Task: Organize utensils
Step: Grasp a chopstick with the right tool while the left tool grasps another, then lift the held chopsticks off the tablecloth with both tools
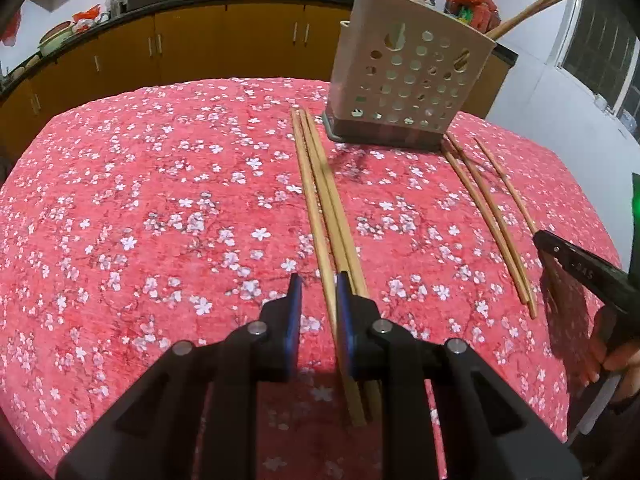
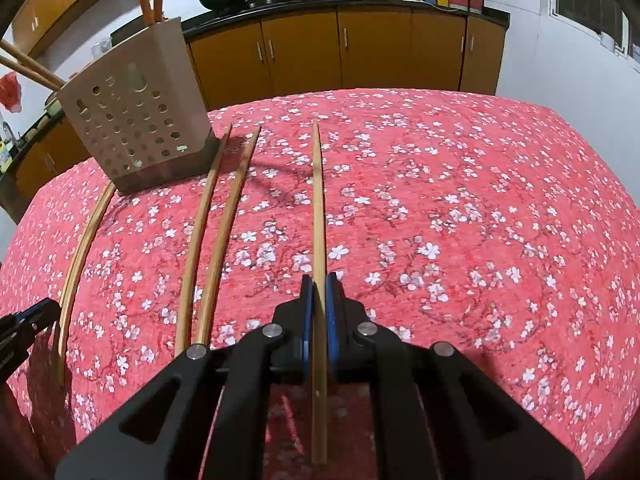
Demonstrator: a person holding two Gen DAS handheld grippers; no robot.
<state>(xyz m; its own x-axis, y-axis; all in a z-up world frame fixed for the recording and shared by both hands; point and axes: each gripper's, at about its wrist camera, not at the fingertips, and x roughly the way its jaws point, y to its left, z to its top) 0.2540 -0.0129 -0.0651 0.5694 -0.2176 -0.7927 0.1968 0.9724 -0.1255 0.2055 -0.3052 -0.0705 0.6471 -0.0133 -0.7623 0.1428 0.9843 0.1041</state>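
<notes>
Blue-padded fingers of the left gripper (image 1: 318,292) fill the foreground, nearly closed around the near end of one chopstick in a bundle of three chopsticks (image 1: 320,200) lying on the red flowered tablecloth (image 1: 140,200). From this angle it is hard to say whether the pads already press the stick or merely flank it; a narrow gap shows on the left side.

Beside it, the right gripper (image 2: 319,300) is fully clamped on a single chopstick (image 2: 318,200), which runs between its jaws and away across the cloth, its far end apparently resting on the table. Both tools point steeply downward at the tabletop, held low and side by side; part of a hand (image 1: 624,356) on the right tool shows at the edge of the left view.

Gathering appears to be the step in hand, with a pair of chopsticks (image 2: 216,220) lying untouched between the two tools. A perforated utensil holder (image 1: 412,80) stands at the far side of the table, several chopsticks already upright in it. Next, each stick would probably need lifting, tipping upright and lowering through the holder's open top, clear of those inside.
</notes>
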